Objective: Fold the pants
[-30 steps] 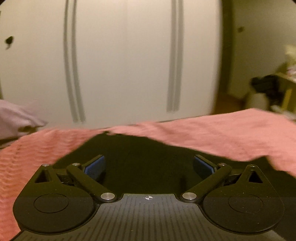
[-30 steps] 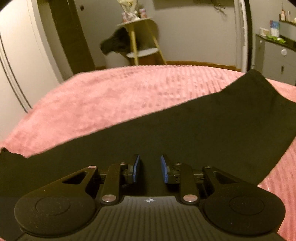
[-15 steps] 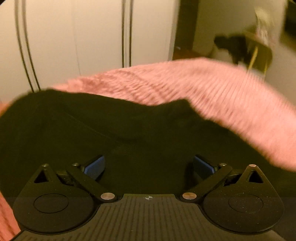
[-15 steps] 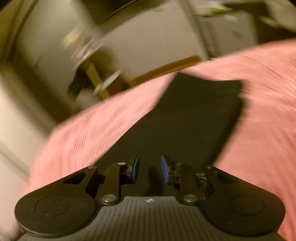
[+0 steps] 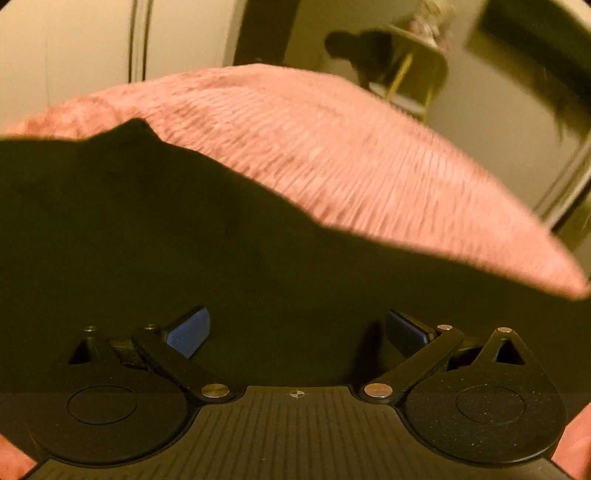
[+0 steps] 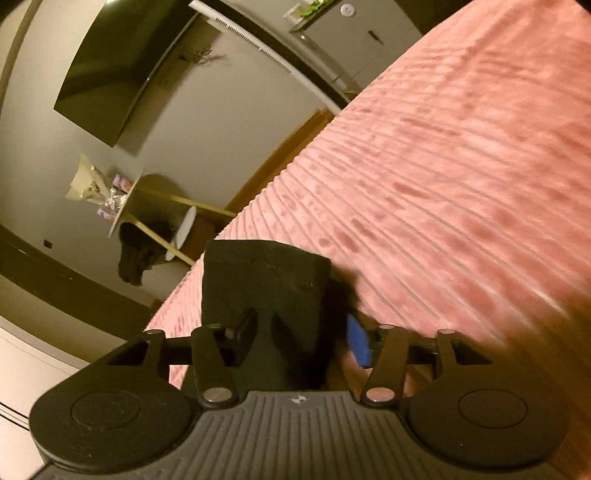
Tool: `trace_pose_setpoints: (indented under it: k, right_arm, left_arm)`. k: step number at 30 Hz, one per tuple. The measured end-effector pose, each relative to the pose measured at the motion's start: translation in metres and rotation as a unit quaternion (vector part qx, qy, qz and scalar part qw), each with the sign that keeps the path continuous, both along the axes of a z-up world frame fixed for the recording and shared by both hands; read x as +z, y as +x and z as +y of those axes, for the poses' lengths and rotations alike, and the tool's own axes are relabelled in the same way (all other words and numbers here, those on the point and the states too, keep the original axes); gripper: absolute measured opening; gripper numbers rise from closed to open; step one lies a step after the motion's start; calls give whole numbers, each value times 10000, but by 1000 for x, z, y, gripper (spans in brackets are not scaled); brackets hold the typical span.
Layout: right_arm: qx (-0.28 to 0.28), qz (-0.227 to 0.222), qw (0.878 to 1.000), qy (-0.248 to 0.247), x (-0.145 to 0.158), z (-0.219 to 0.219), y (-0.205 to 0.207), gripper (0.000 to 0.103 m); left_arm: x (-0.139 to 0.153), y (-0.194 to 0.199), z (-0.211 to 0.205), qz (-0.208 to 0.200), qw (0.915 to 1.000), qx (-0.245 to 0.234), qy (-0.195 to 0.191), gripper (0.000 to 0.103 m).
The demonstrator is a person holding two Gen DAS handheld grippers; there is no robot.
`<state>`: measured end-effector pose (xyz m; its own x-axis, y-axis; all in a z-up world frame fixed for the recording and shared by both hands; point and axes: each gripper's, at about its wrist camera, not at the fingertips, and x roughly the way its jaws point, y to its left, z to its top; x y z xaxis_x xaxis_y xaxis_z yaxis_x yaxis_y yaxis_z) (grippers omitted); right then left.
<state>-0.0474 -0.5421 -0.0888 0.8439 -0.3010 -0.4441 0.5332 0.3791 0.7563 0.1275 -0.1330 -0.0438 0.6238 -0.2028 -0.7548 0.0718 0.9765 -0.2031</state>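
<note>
The black pants [image 5: 155,229] lie flat on a pink ribbed bedspread [image 5: 351,155]. In the left wrist view my left gripper [image 5: 295,328] is wide open and empty, low over the dark cloth. In the right wrist view my right gripper [image 6: 303,332] is open, tilted hard to one side. A narrow end of the pants [image 6: 266,280] lies between its blue-padded fingers [image 6: 358,339], which stand apart from the cloth. The rest of the pants is out of this view.
The pink bedspread [image 6: 443,155] fills the right side of the right wrist view. A small yellow-legged side table [image 6: 159,206] with dark cloth hanging from it stands beyond the bed. White wardrobe doors [image 5: 74,48] and a grey cabinet [image 6: 354,26] stand against the walls.
Both grippers swung sideways over the bed. My right gripper went from nearly shut over the broad cloth to open at a narrow end of the pants, and rolled over. My left gripper stayed open.
</note>
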Motion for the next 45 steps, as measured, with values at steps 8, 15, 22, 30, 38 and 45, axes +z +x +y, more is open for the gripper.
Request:
trace_pose_setpoints:
  k: [8,15,22,30,38,45]
  right_arm:
    - [262,-376,9986,267,-3,-11,10,11]
    - [505,-777,9949,-408,39,25,13,9]
    - [1031,-741,9822,-1384,79,104,25,9]
    - [2236,-348,9503,-2140,78,217,54,9]
    - [3105,413,9096,-2729,51,283,74,9]
    - [3391,746,8961,-2764,36,289,78,15]
  left_arm:
    - [-4,9,10,-86,9994,326,-41,103]
    - [0,2,8,-133,9993,338,-27,103]
    - [1,-1,13,-150,9987,440,-229,103]
    - [0,-4,11,-140,9990,404,-155,103]
    - [-1,-6,11,-162,9988,423,-179,103]
    - [-2,-5,11,-187,9989,405,-134,103]
